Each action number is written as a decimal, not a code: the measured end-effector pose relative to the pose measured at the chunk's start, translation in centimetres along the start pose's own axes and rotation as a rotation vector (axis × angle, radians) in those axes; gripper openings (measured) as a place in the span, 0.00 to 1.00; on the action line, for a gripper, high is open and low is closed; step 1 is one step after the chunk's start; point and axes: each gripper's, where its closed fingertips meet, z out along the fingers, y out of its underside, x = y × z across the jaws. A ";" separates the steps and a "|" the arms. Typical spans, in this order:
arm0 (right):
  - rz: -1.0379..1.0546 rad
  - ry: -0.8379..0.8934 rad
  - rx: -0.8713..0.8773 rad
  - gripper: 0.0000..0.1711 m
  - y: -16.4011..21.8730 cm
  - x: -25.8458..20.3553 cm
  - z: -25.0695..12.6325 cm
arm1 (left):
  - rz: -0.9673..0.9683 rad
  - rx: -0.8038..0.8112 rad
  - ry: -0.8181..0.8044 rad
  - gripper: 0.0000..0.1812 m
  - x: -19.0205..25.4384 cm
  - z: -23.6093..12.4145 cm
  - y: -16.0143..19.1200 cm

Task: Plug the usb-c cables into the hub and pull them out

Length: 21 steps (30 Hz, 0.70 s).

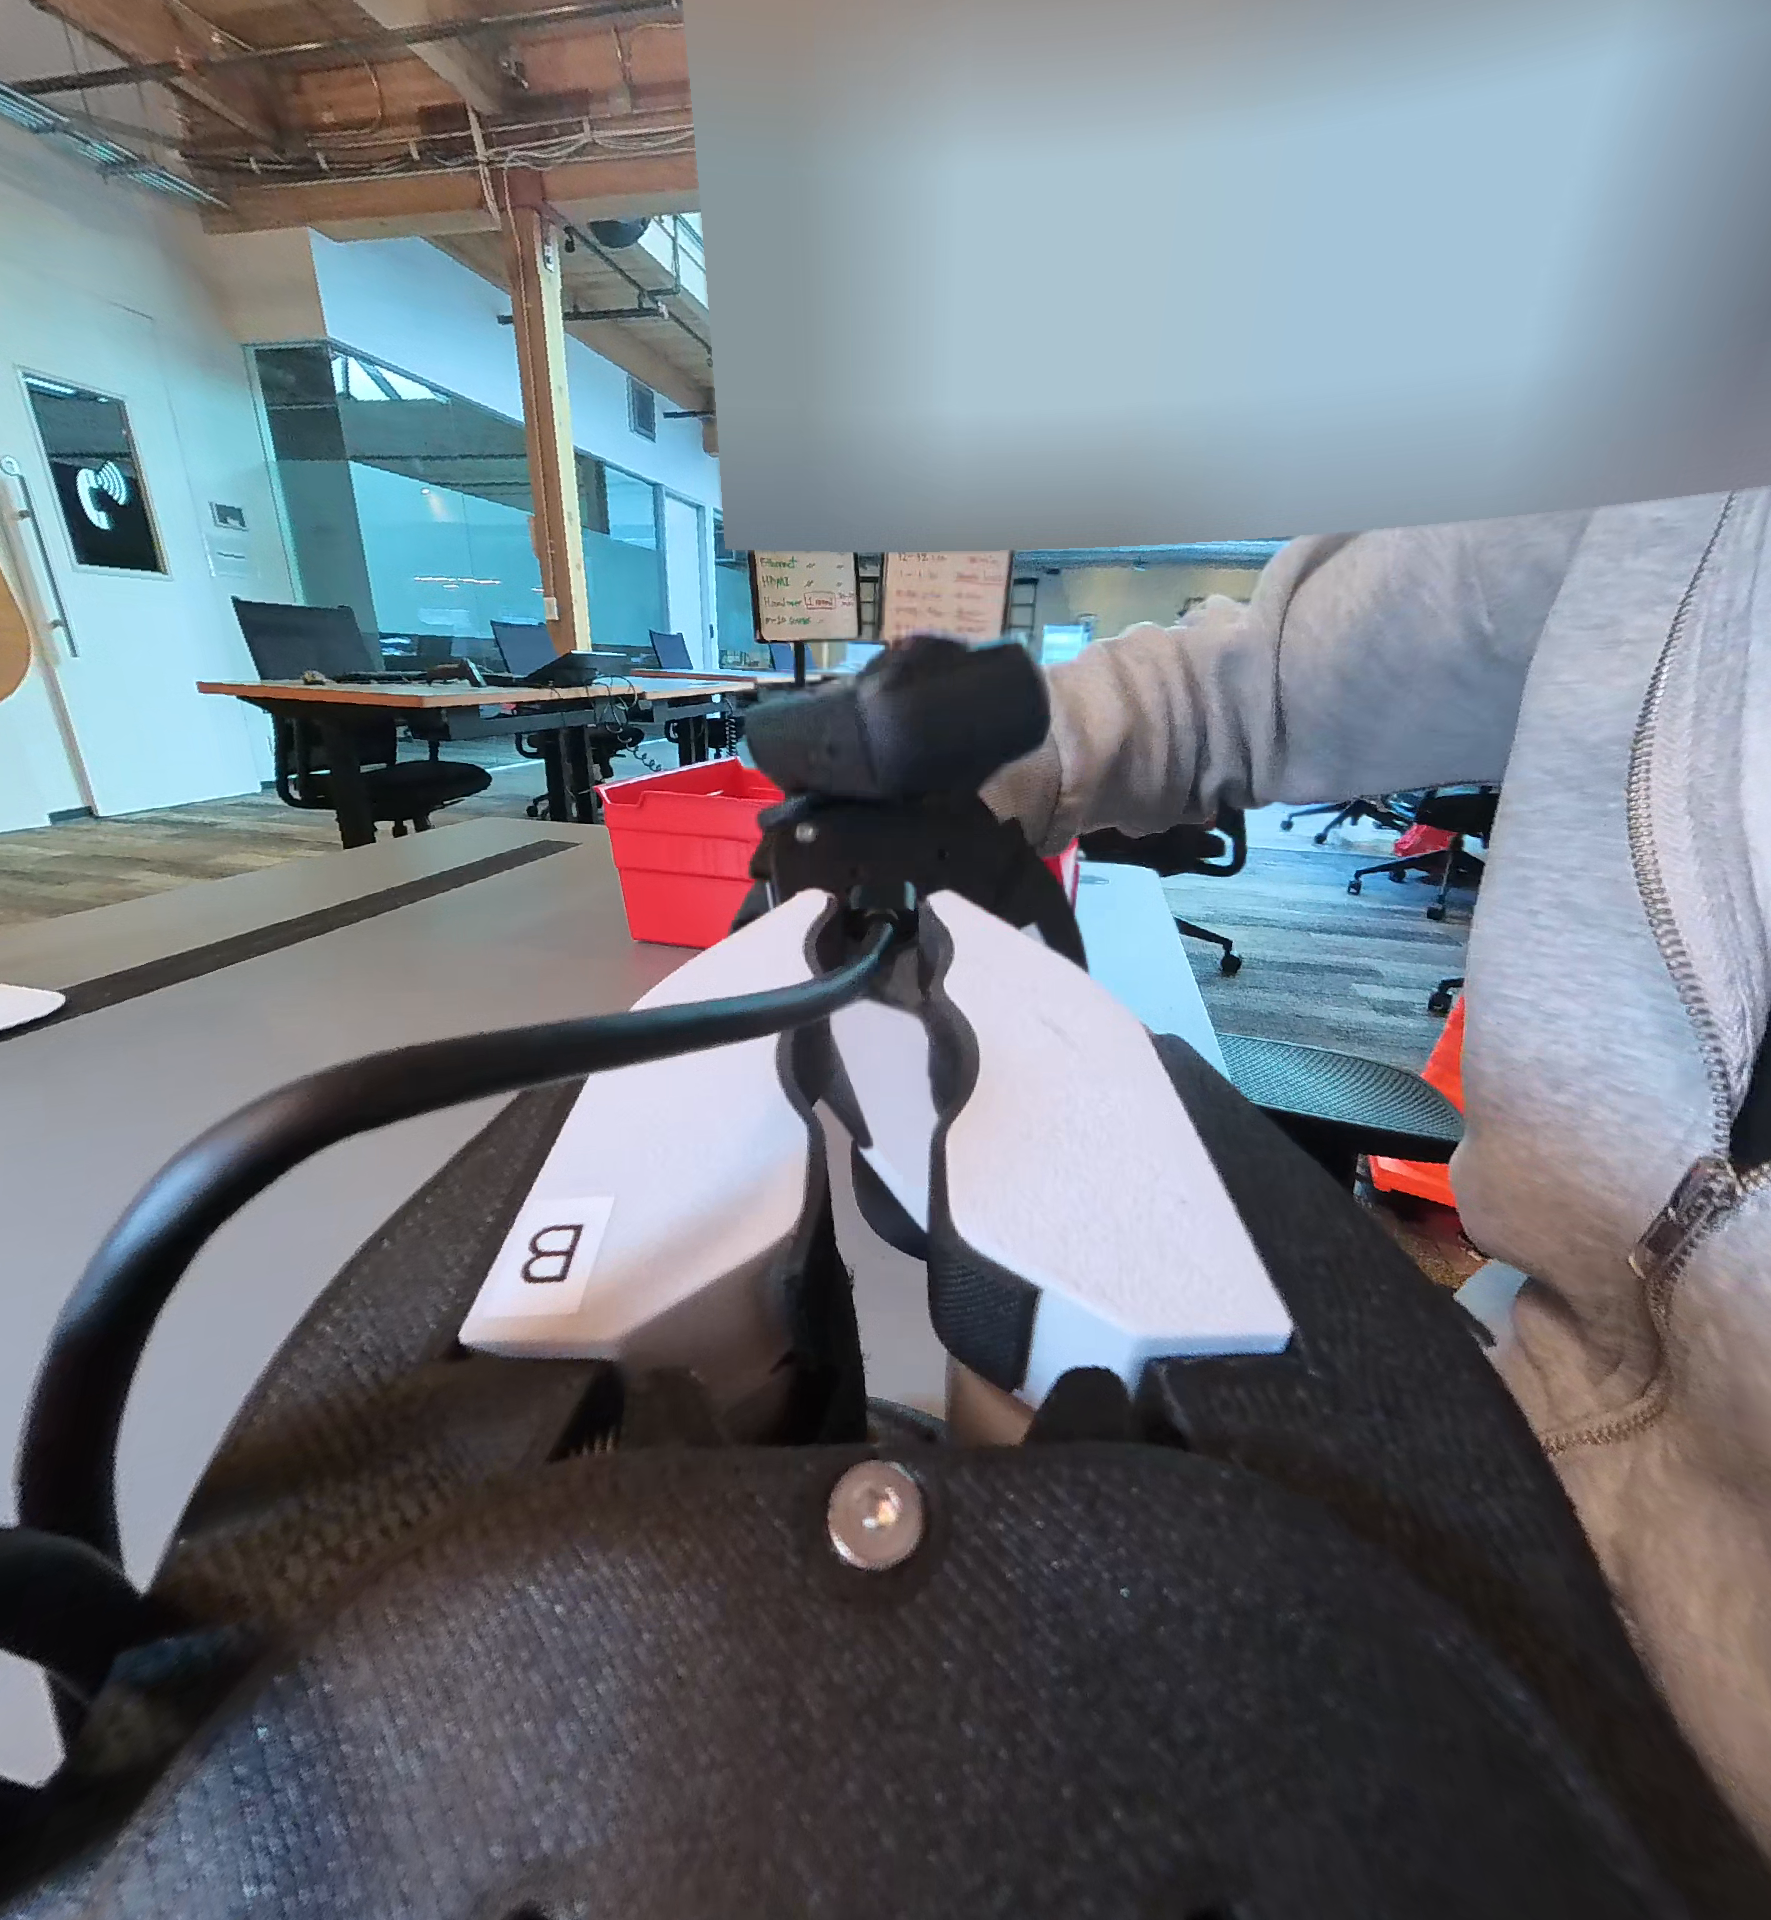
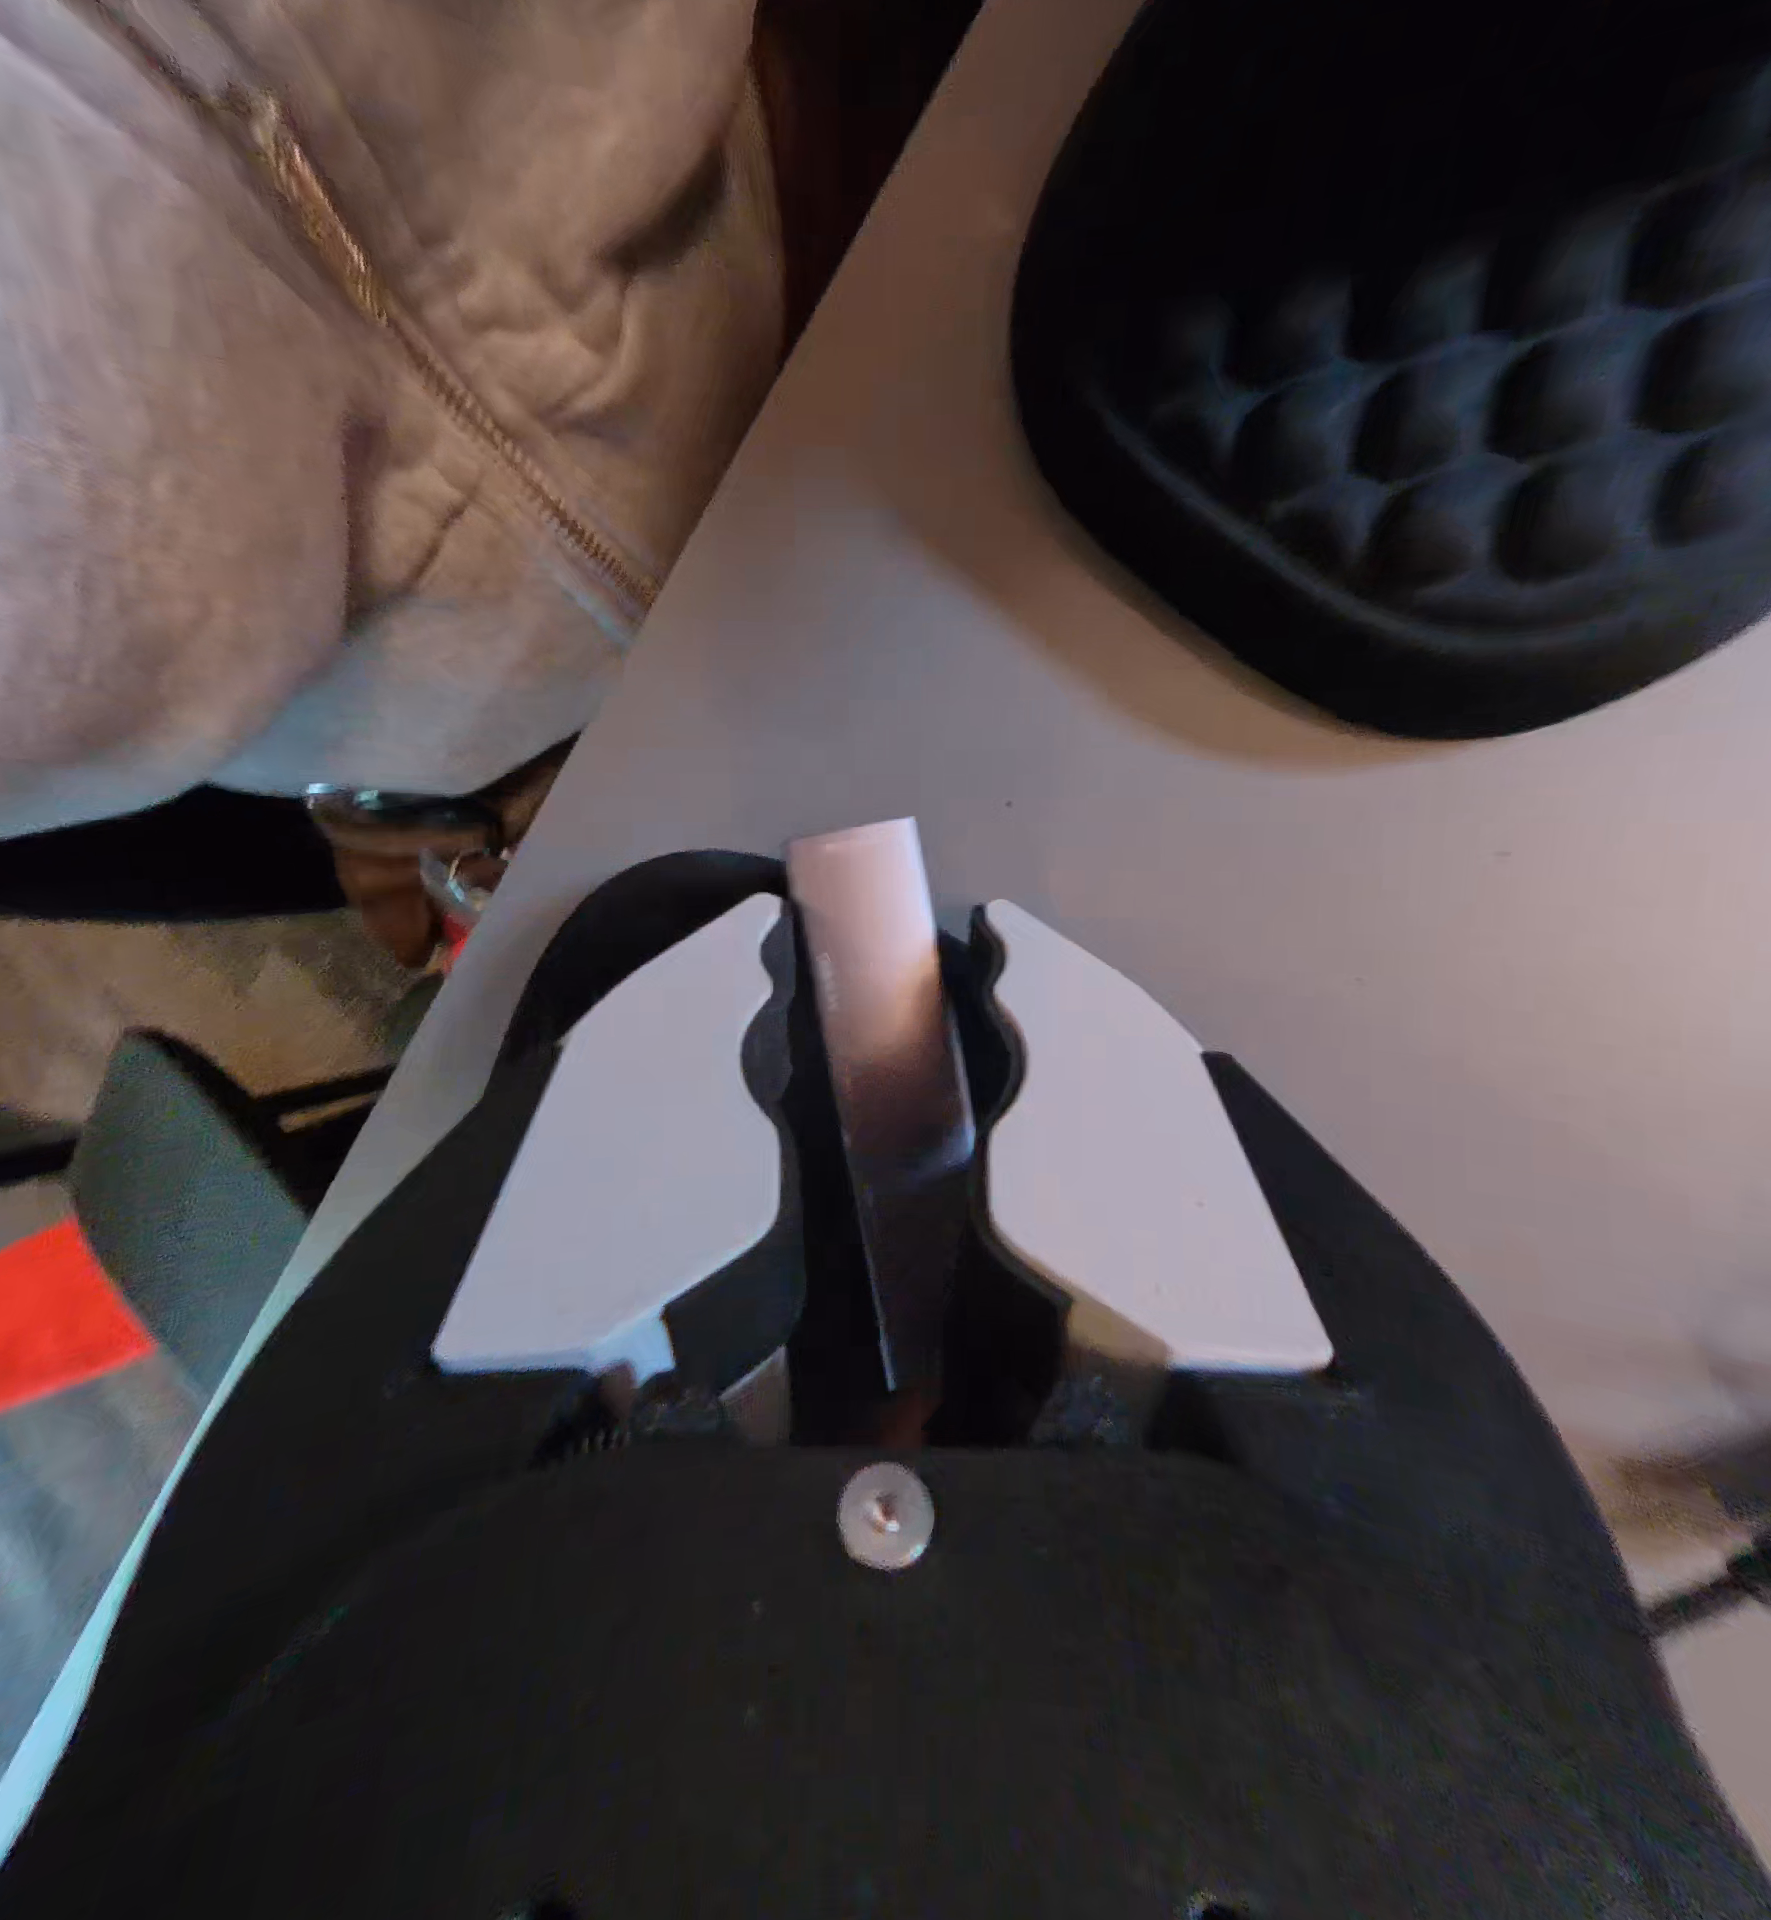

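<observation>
My left gripper [image 1: 876, 909] is shut on the plug end of a black usb-c cable [image 1: 548, 1039], which loops away to the left over the grey table [image 1: 341, 935]. Straight beyond its fingertips is my right gripper [image 1: 891, 852], held by a gloved hand on a grey sleeve. In the right wrist view my right gripper [image 2: 881, 920] is shut on a slim silver hub [image 2: 876, 997], whose far end sticks out past the fingertips above the table [image 2: 1276, 935]. A black cable [image 2: 611, 904] curves behind the left finger beside the hub's end. Whether the plug sits in the hub is hidden.
A red bin [image 1: 683, 852] stands on the table behind the grippers. A black dimpled pad [image 2: 1483, 416] lies on the table ahead and to the right. A loose cable end [image 2: 1743, 1569] lies at the lower right. The person's grey zipped jacket [image 1: 1639, 935] is close on the right.
</observation>
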 end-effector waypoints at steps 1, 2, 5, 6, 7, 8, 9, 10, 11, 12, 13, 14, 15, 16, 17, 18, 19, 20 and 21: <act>0.005 -0.031 -0.004 0.20 0.0 -0.2 0.1 | 0.000 0.003 -0.006 0.08 -0.1 0.0 0.0; 0.015 -0.008 0.028 0.18 -0.3 0.2 -0.1 | 0.000 0.006 -0.017 0.08 -0.2 -0.1 -0.1; 0.077 0.186 0.209 0.12 -1.9 2.0 -2.9 | 0.011 -0.010 -0.091 0.08 -0.9 -0.1 0.0; 0.124 0.257 0.297 0.12 -2.6 2.5 -4.5 | 0.024 -0.028 -0.127 0.08 -1.2 -0.1 0.2; 0.172 0.327 0.371 0.14 -3.2 3.0 -6.1 | 0.042 -0.049 -0.162 0.08 -1.5 -0.1 0.3; 0.209 0.404 0.419 0.13 -3.5 3.4 -7.7 | 0.059 -0.076 -0.189 0.08 -1.7 0.0 0.5; 0.231 0.472 0.432 0.13 -3.5 3.6 -8.9 | 0.069 -0.108 -0.205 0.08 -1.8 0.1 0.8; 0.240 0.531 0.416 0.13 -3.3 3.7 -9.7 | 0.075 -0.133 -0.206 0.08 -1.7 0.2 1.0; 0.241 0.581 0.384 0.14 -3.1 3.8 -10.1 | 0.077 -0.147 -0.202 0.08 -1.6 0.3 1.1; 0.238 0.603 0.357 0.14 -3.1 3.7 -10.2 | 0.077 -0.155 -0.196 0.08 -1.5 0.4 1.2; 0.236 0.592 0.340 0.14 -3.3 3.4 -10.0 | 0.082 -0.162 -0.180 0.08 -1.2 0.5 1.3; 0.236 0.569 0.334 0.14 -3.6 3.1 -9.7 | 0.098 -0.164 -0.155 0.08 -0.9 0.6 1.4; 0.224 0.540 0.330 0.13 -4.0 2.8 -9.3 | 0.120 -0.165 -0.119 0.08 -0.3 0.6 1.5; 0.210 0.518 0.319 0.13 -4.2 2.5 -9.0 | 0.135 -0.169 -0.089 0.08 0.1 0.7 1.6; 0.193 0.497 0.308 0.13 -4.4 2.3 -8.8 | 0.139 -0.174 -0.065 0.08 0.4 0.7 1.7; 0.177 0.473 0.303 0.13 -4.6 2.1 -8.6 | 0.142 -0.173 -0.043 0.07 0.7 0.7 1.7; 0.168 0.447 0.302 0.13 -4.9 1.9 -8.5 | 0.146 -0.171 -0.038 0.08 0.8 0.7 1.7; 0.157 0.425 0.298 0.13 -5.1 1.7 -8.3 | 0.148 -0.174 -0.030 0.08 0.9 0.7 1.8; 0.151 0.416 0.287 0.13 -5.1 1.7 -8.2 | 0.152 -0.176 -0.019 0.08 1.1 0.7 1.9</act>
